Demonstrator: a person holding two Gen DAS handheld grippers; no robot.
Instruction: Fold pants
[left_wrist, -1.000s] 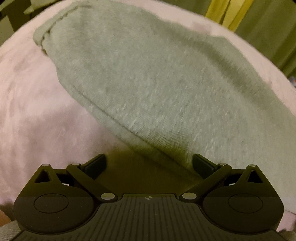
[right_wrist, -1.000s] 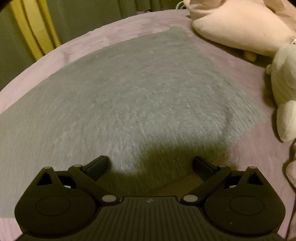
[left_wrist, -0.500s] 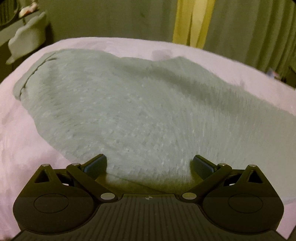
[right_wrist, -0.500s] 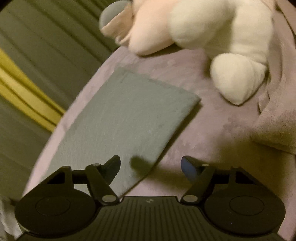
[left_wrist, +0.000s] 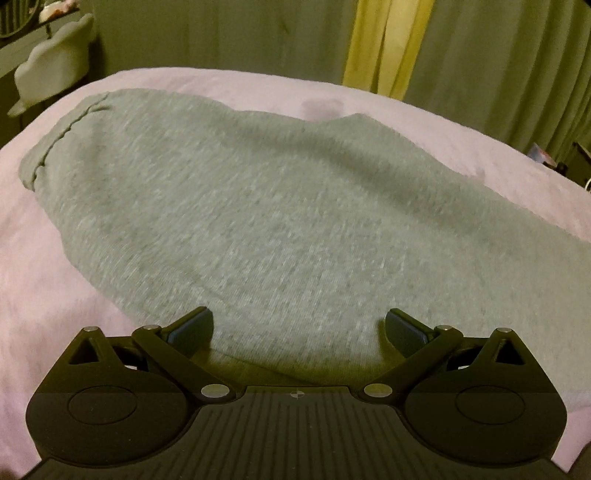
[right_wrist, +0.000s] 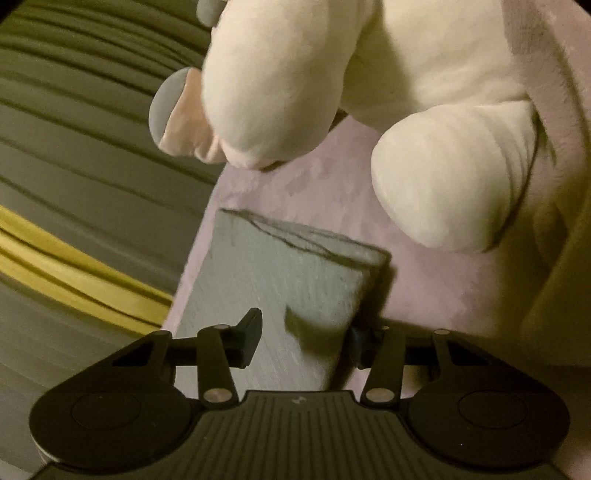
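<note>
The left gripper (left_wrist: 298, 325) stands wide apart, empty, over the near edge of the grey pants (left_wrist: 258, 206). The right gripper (right_wrist: 306, 336) is narrower, its jaws either side of a folded leg end (right_wrist: 295, 273); whether they pinch it I cannot tell. The pants are heathered knit, lying flat on a pink blanket (left_wrist: 48, 266), with a stitched hem at the far left. A white plush toy (right_wrist: 369, 81) sits just beyond the leg end. Green curtains (left_wrist: 221, 37) hang behind.

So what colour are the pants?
Heathered grey knit pants, plain with no pattern; clearest in the left wrist view.
</note>
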